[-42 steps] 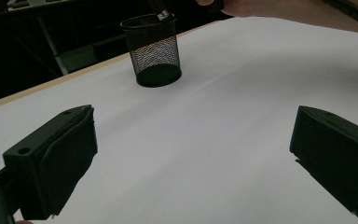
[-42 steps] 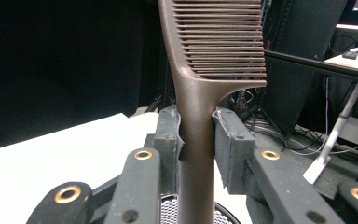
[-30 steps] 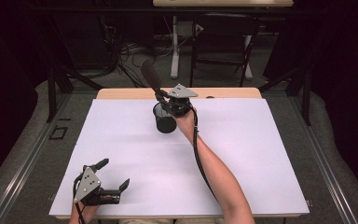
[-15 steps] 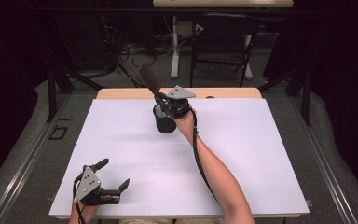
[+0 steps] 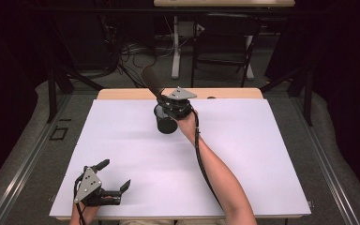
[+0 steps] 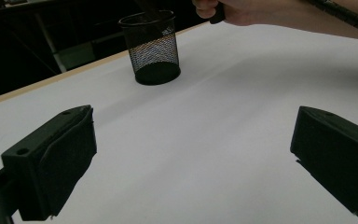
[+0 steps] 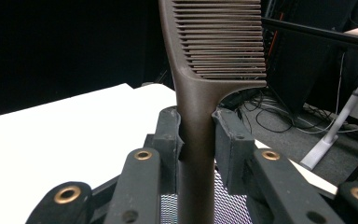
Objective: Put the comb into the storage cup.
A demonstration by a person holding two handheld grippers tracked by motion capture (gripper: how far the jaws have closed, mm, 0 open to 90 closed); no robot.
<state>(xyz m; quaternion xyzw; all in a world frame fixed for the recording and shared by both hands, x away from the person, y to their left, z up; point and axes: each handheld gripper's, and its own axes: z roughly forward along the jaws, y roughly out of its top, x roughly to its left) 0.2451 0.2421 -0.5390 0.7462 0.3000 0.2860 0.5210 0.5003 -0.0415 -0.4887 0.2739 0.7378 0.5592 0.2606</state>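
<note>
Nothing much has shifted since the earlier frame: both my hands keep still. Right tongs (image 5: 168, 104) stay clamped on the comb's (image 7: 200, 107) handle near the desk's far edge, its teeth slanting up and away, its lower end over the mesh cup (image 5: 165, 123). Left tongs (image 5: 115, 174) rest at the near left corner, jaws wide, holding nothing

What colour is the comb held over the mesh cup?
Dark brown; the comb shows best in the right gripper view, above the black mesh cup.
</note>
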